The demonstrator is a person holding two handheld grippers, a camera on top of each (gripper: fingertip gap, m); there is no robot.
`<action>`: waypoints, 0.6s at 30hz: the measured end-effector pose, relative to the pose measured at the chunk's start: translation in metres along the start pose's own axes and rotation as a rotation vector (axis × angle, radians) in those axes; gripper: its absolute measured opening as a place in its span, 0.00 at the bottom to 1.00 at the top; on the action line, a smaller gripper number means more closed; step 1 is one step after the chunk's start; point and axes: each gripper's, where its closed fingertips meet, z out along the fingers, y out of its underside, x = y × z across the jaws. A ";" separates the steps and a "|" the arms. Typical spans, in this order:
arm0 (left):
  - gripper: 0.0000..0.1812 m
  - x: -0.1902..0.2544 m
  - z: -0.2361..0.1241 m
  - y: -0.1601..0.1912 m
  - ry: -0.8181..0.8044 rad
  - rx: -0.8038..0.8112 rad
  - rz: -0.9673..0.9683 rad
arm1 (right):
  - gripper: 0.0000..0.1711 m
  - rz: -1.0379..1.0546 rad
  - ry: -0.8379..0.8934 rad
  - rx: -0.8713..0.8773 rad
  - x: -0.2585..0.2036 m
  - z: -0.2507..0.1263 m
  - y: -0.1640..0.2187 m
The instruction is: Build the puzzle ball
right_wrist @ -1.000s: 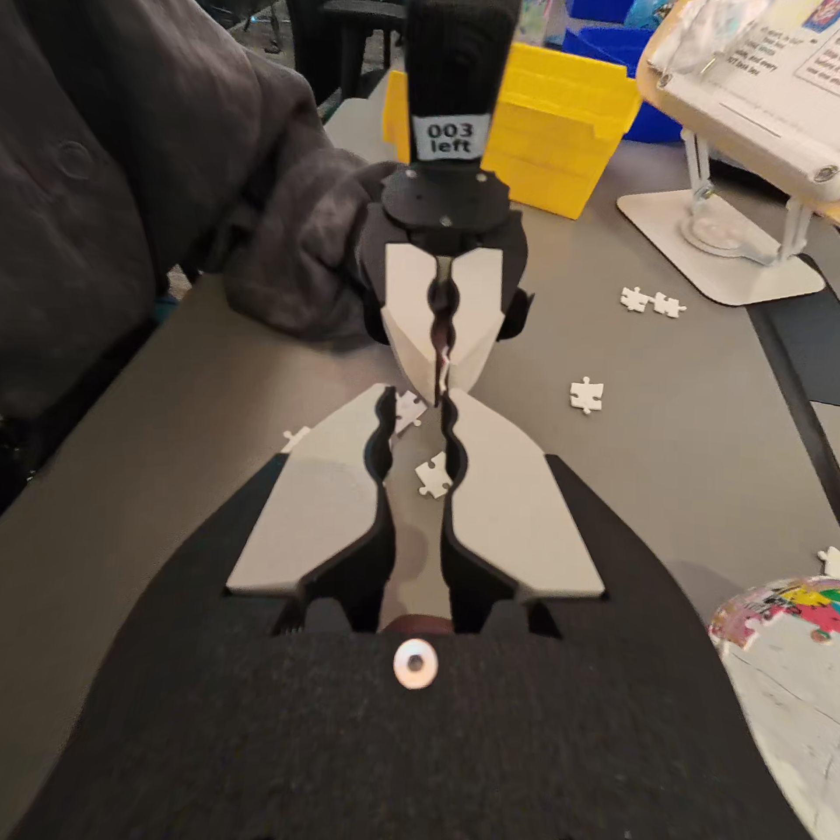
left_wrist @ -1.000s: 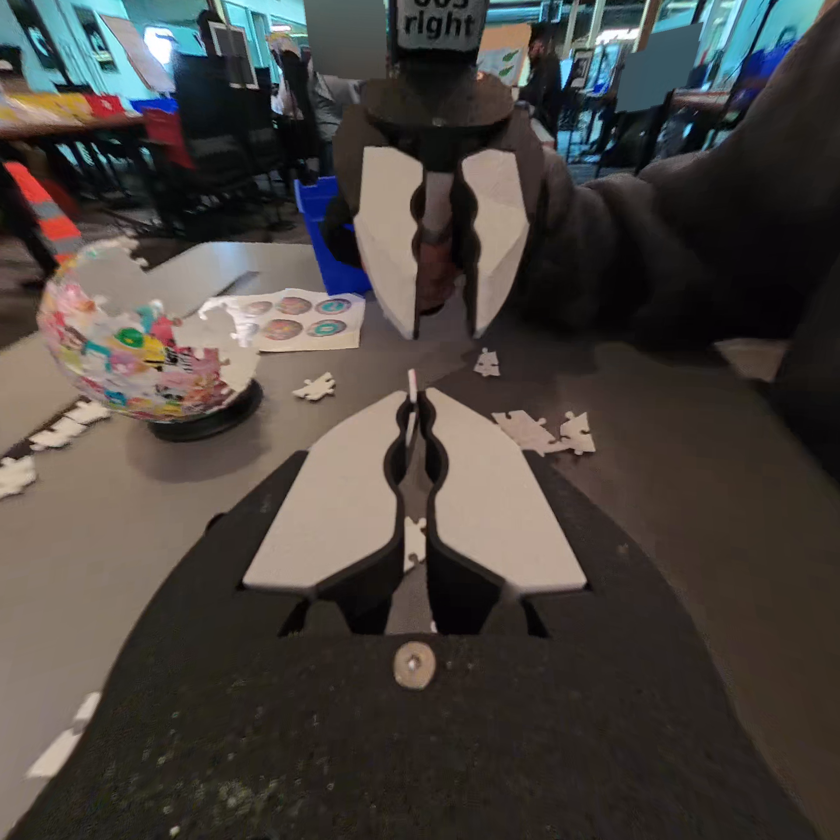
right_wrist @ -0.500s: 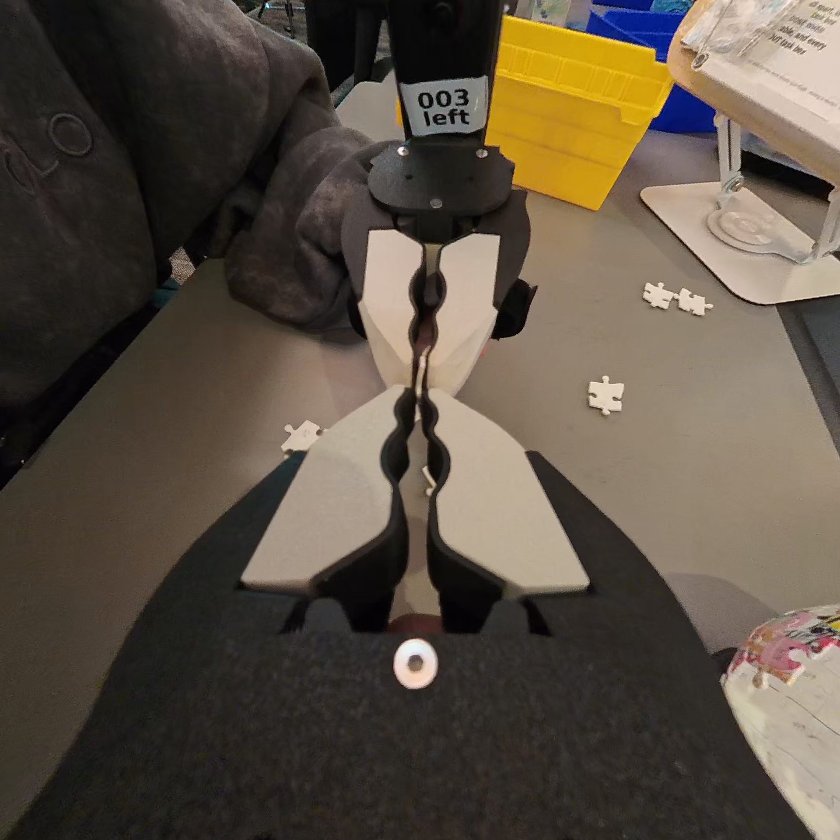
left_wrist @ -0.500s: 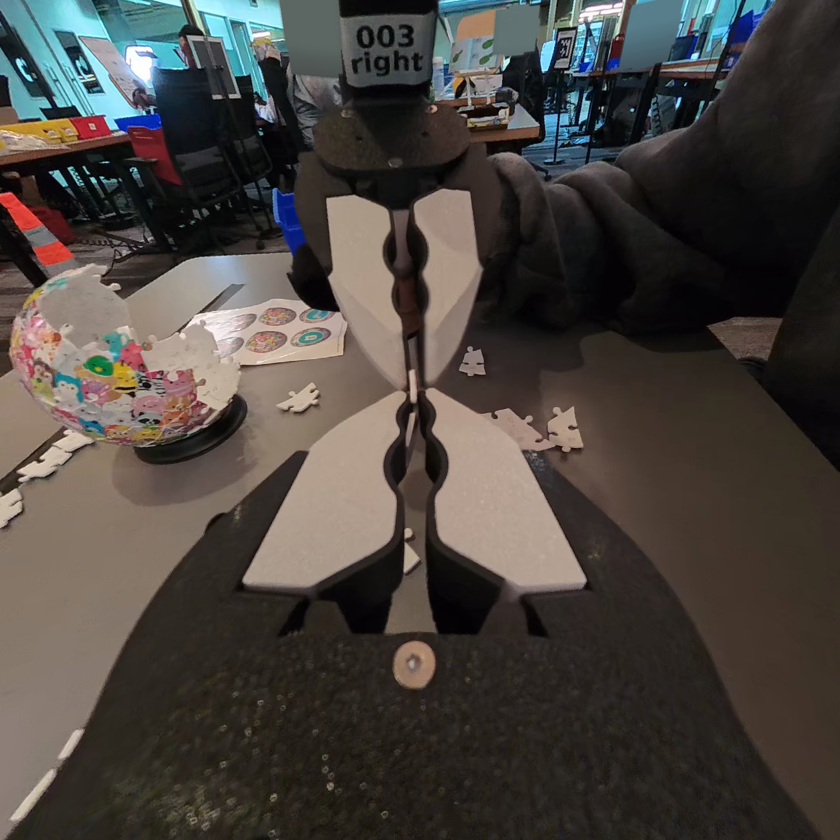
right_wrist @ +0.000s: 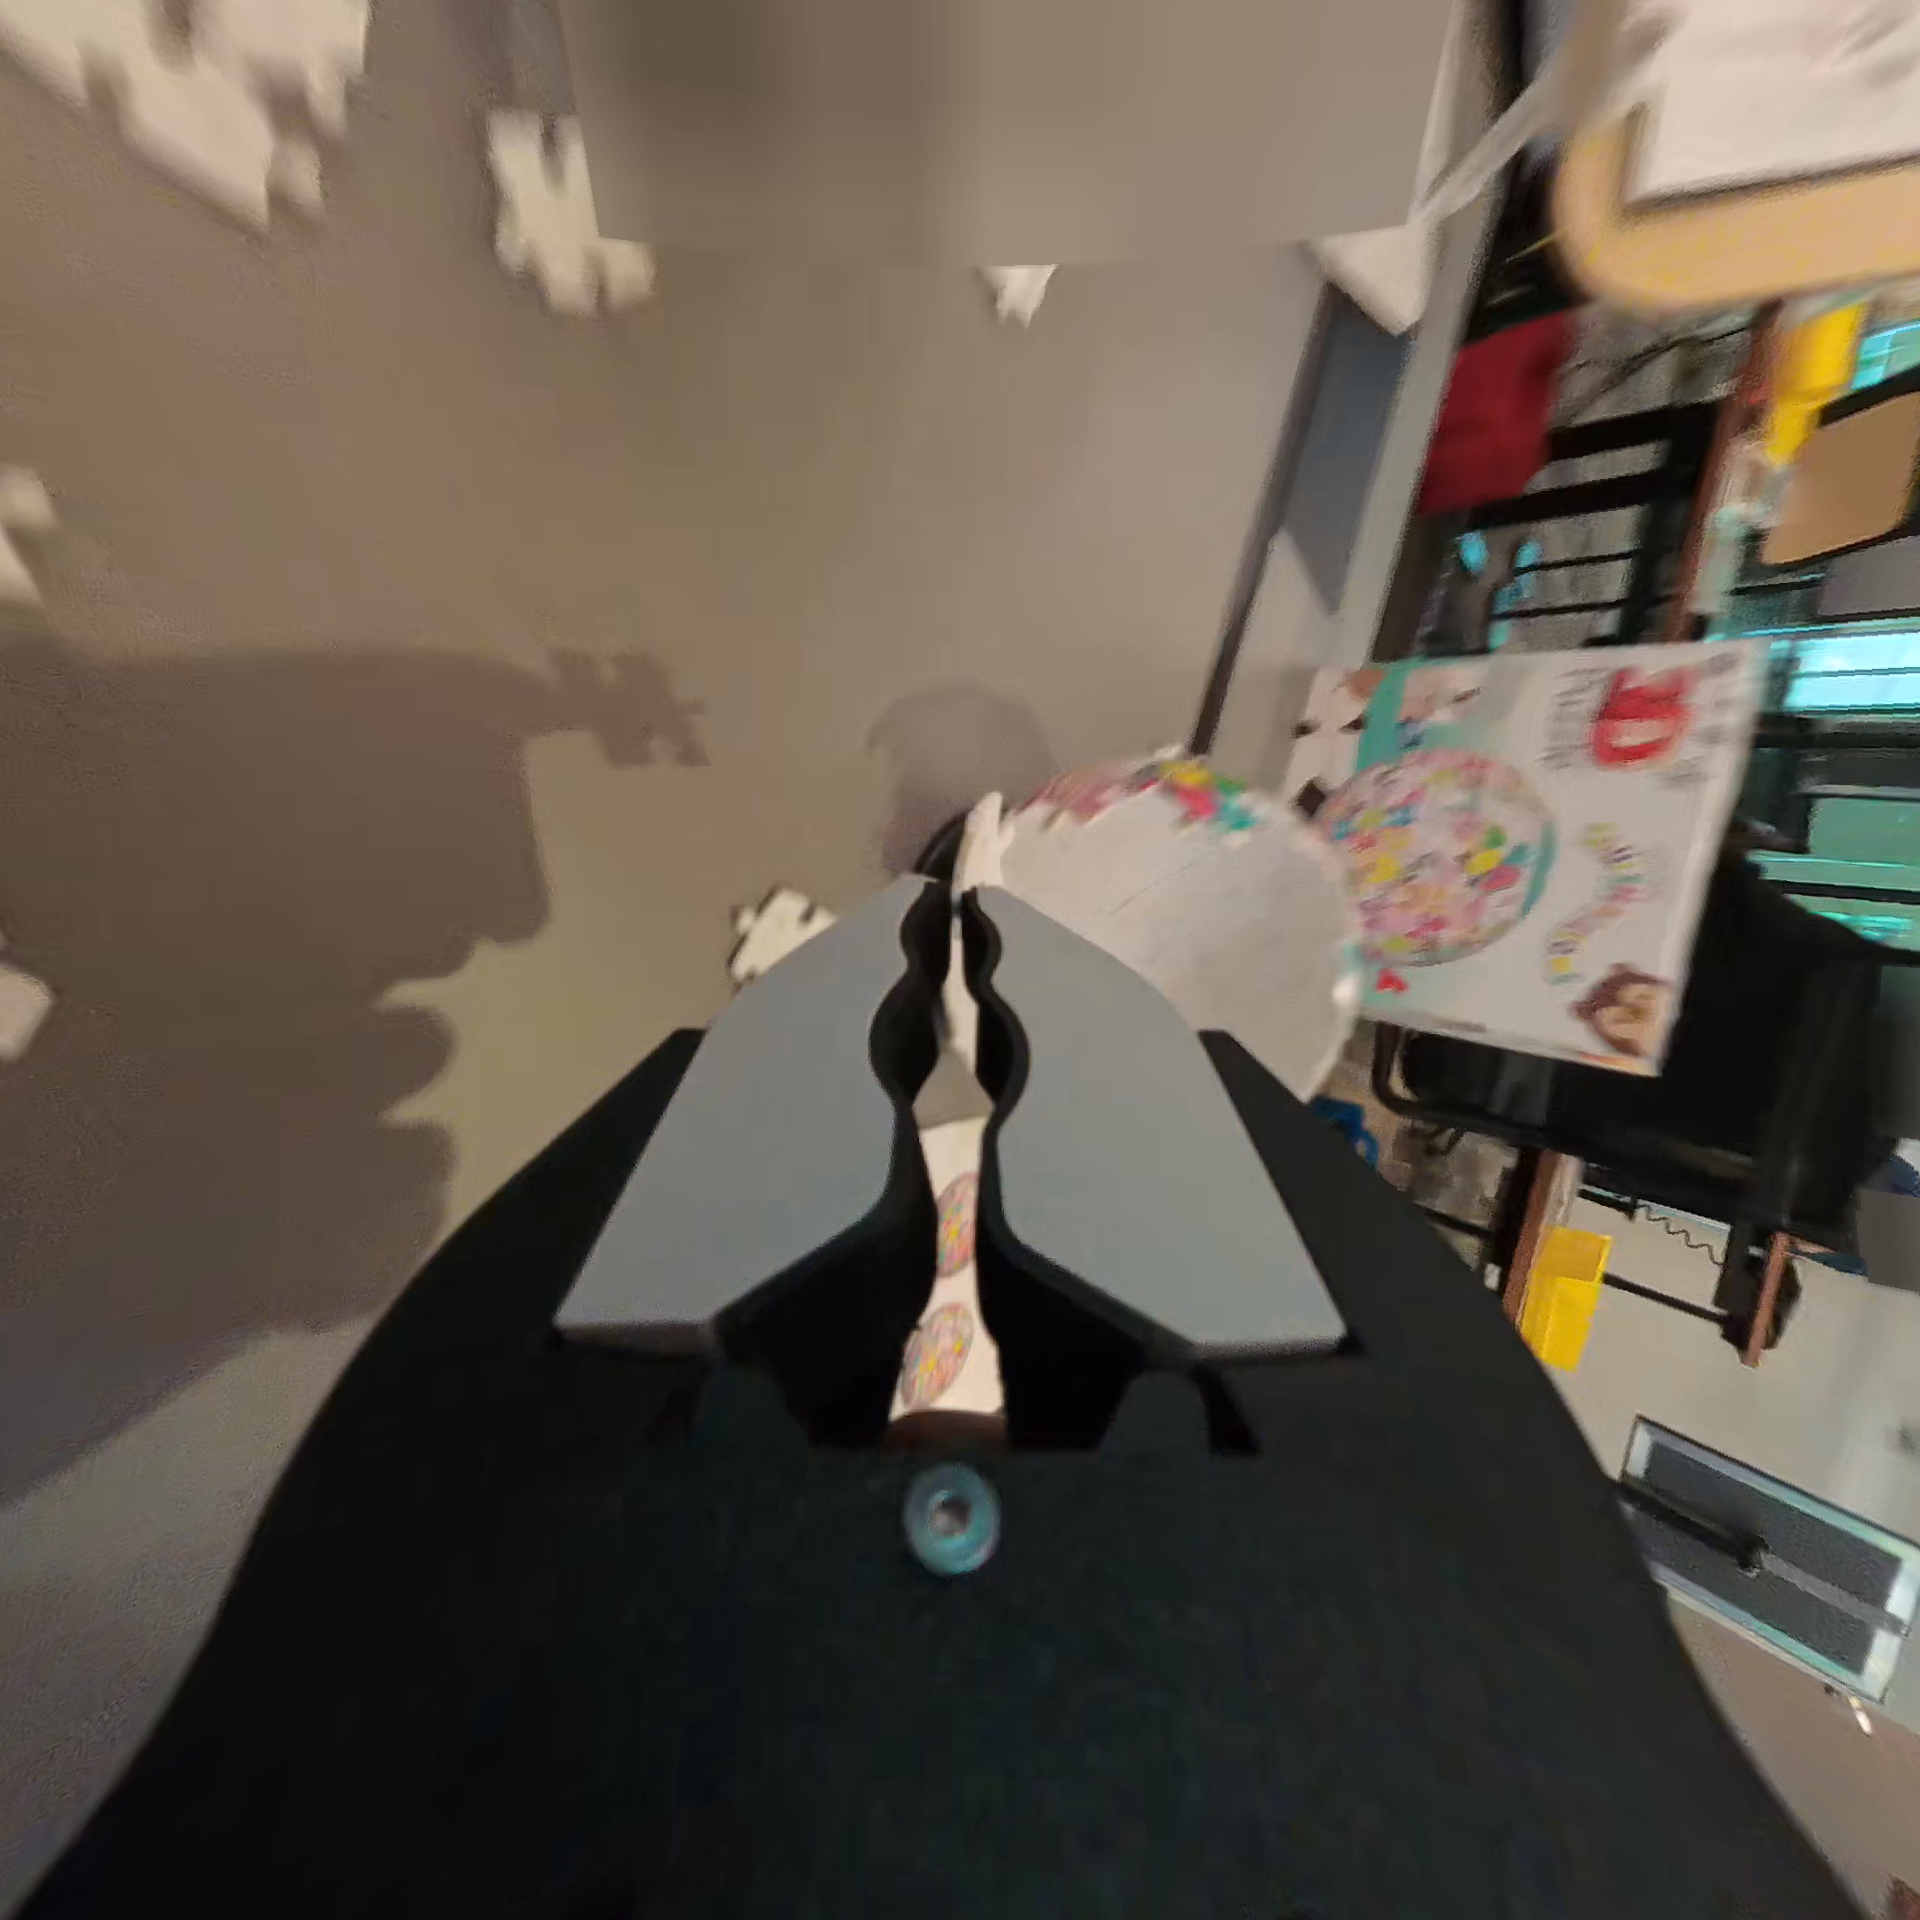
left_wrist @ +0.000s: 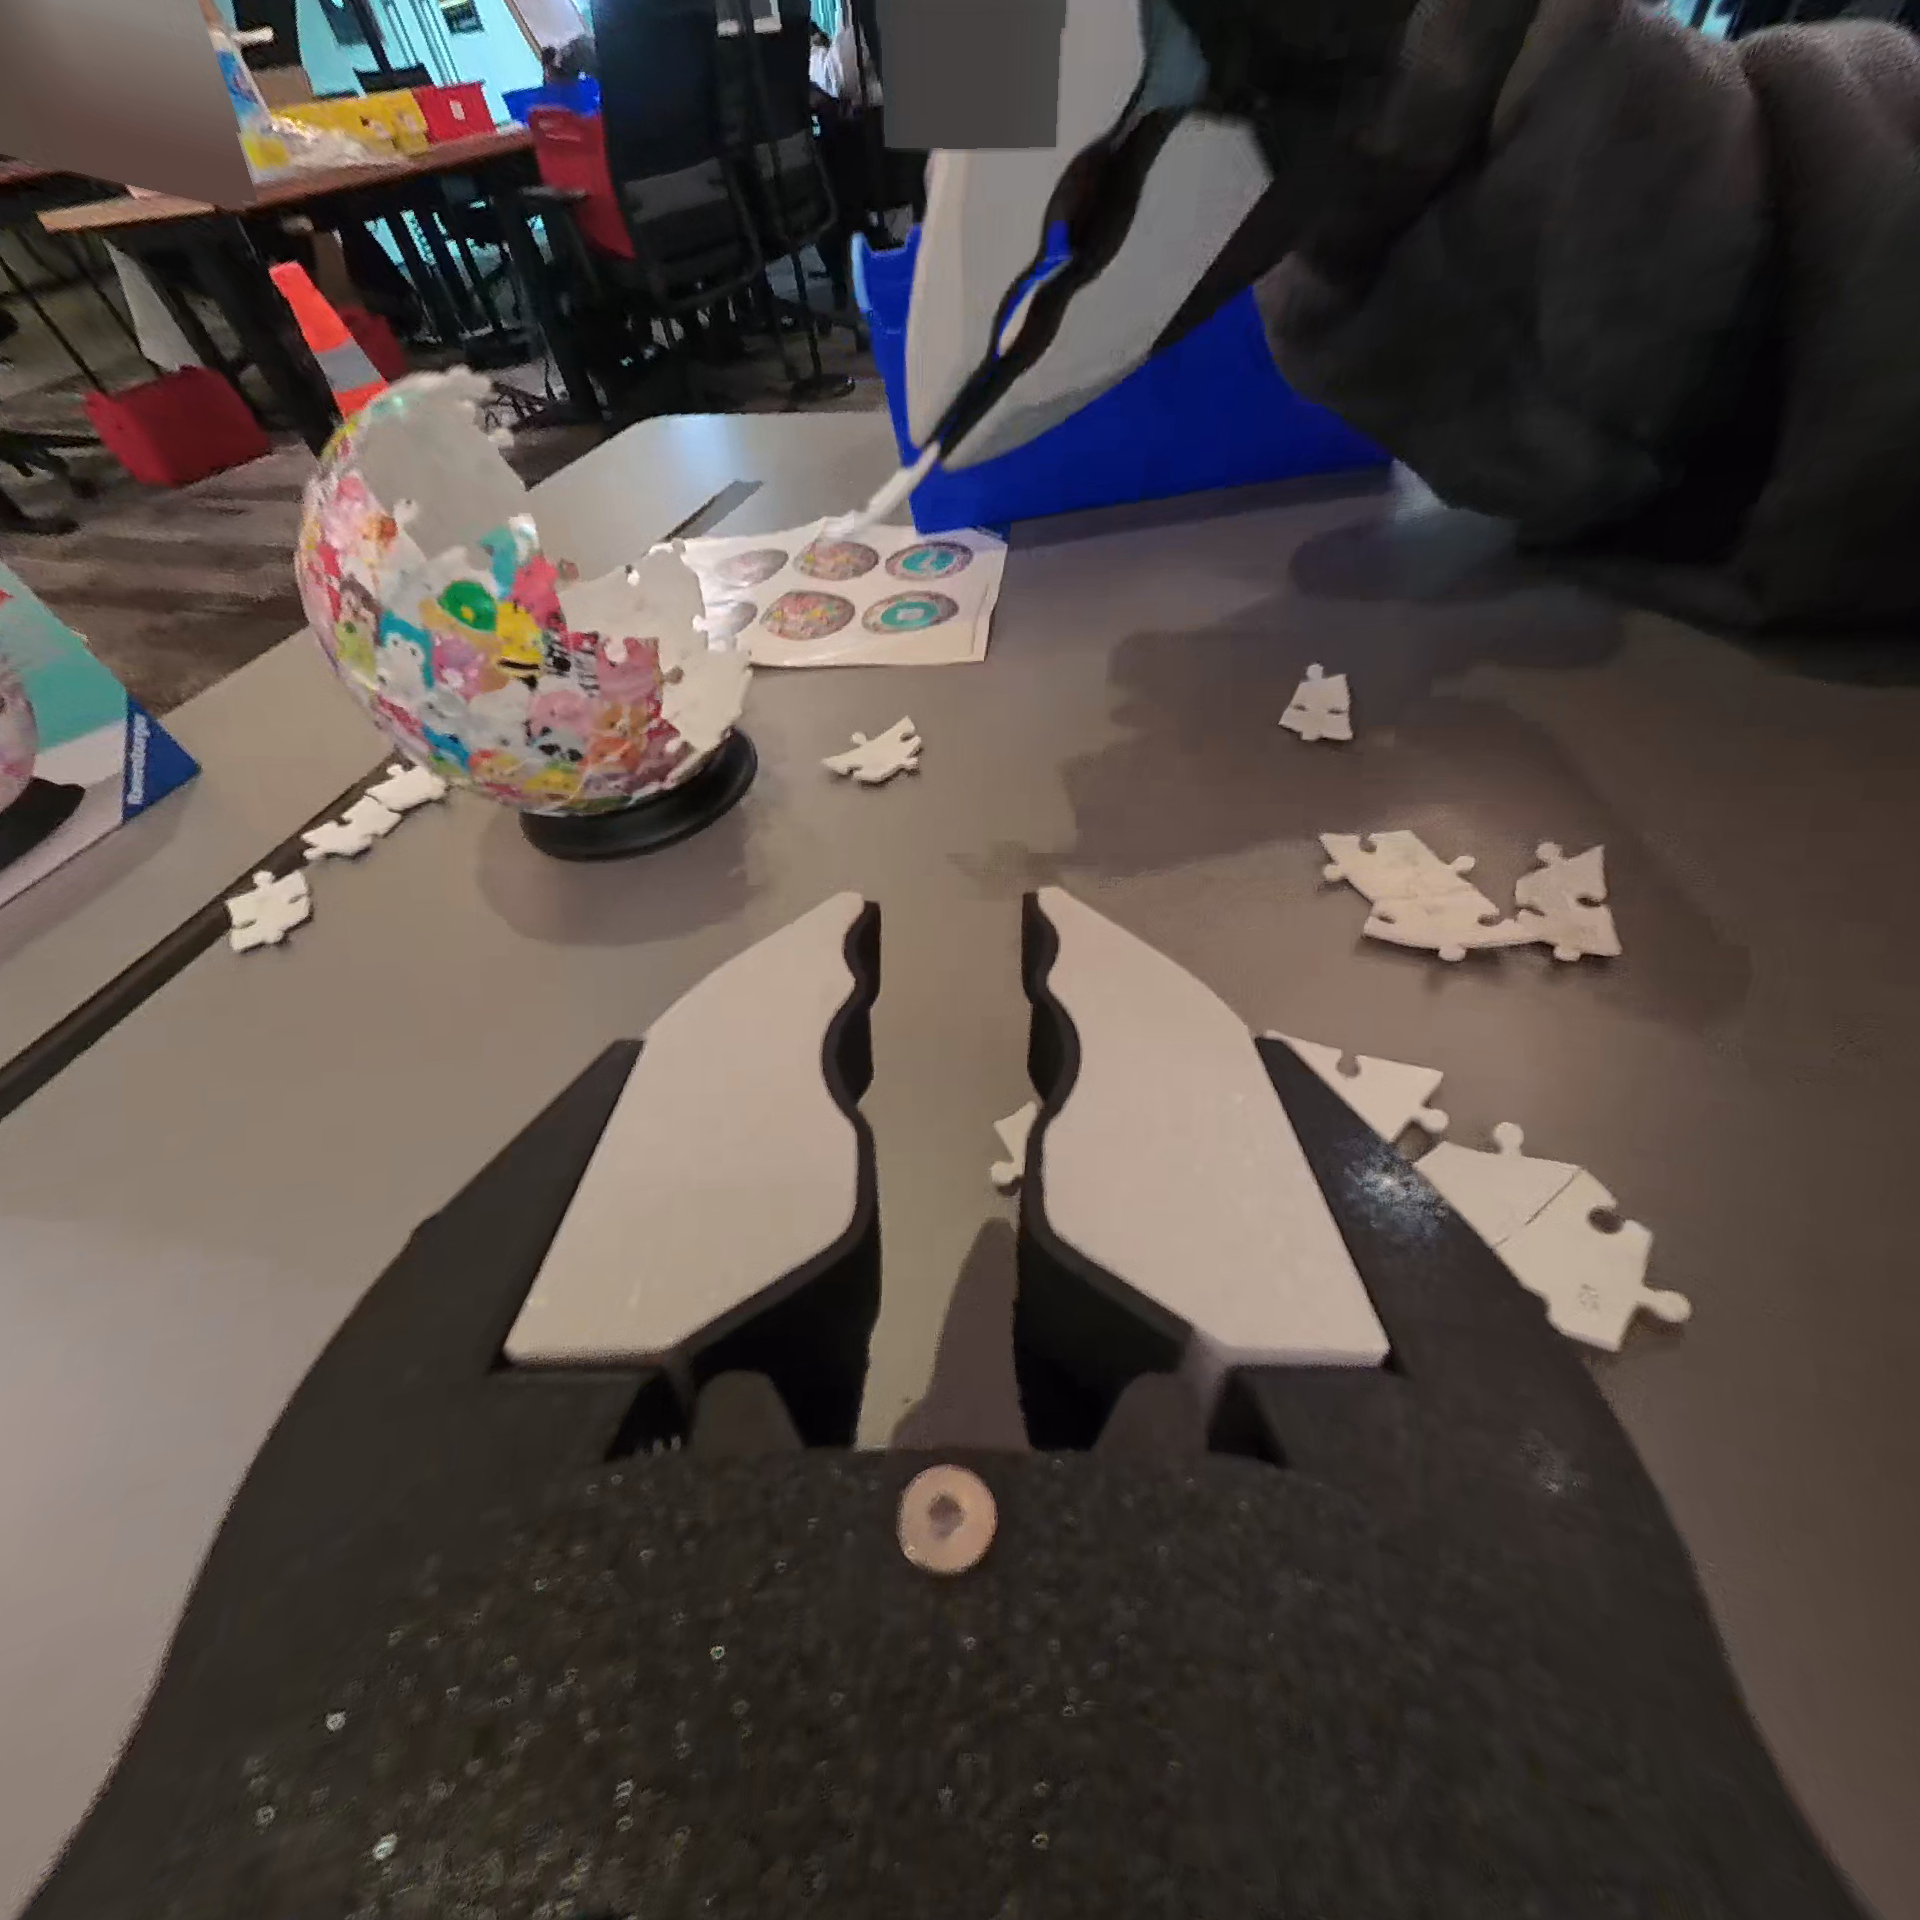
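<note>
Now the piece travels to the ball

Clearly the step in hand is carrying one piece to the half-built puzzle ball, which sits on its black stand at the far left of the grey table. The right gripper is pinched closed on a white puzzle piece and hangs above the sticker sheet, to the right of the ball. The left gripper is open and holds nothing; it is low over the table, with loose pieces near on its right. The right wrist view is blurred, but the ball's open white rim shows just beyond the fingertips. Next, I judge, the piece must be turned to match the jagged edge and pressed in gently, perhaps with the left gripper steadying the ball.
</note>
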 end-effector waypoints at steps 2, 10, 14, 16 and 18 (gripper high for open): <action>0.14 0.000 0.002 0.004 -0.011 -0.019 0.015 | 0.01 -0.090 -0.043 -0.051 -0.008 0.018 0.023; 0.14 -0.002 0.005 0.003 0.024 -0.005 0.031 | 0.01 -0.191 -0.161 0.002 0.002 0.054 0.047; 0.14 -0.010 0.001 -0.002 0.083 0.038 -0.048 | 0.01 -0.138 -0.214 0.040 -0.002 0.065 0.056; 0.14 -0.014 -0.002 -0.006 0.115 0.069 -0.097 | 0.01 -0.113 -0.225 0.053 -0.003 0.069 0.060; 0.14 -0.015 -0.004 -0.008 0.156 0.083 -0.148 | 0.01 -0.083 -0.225 0.073 -0.001 0.070 0.061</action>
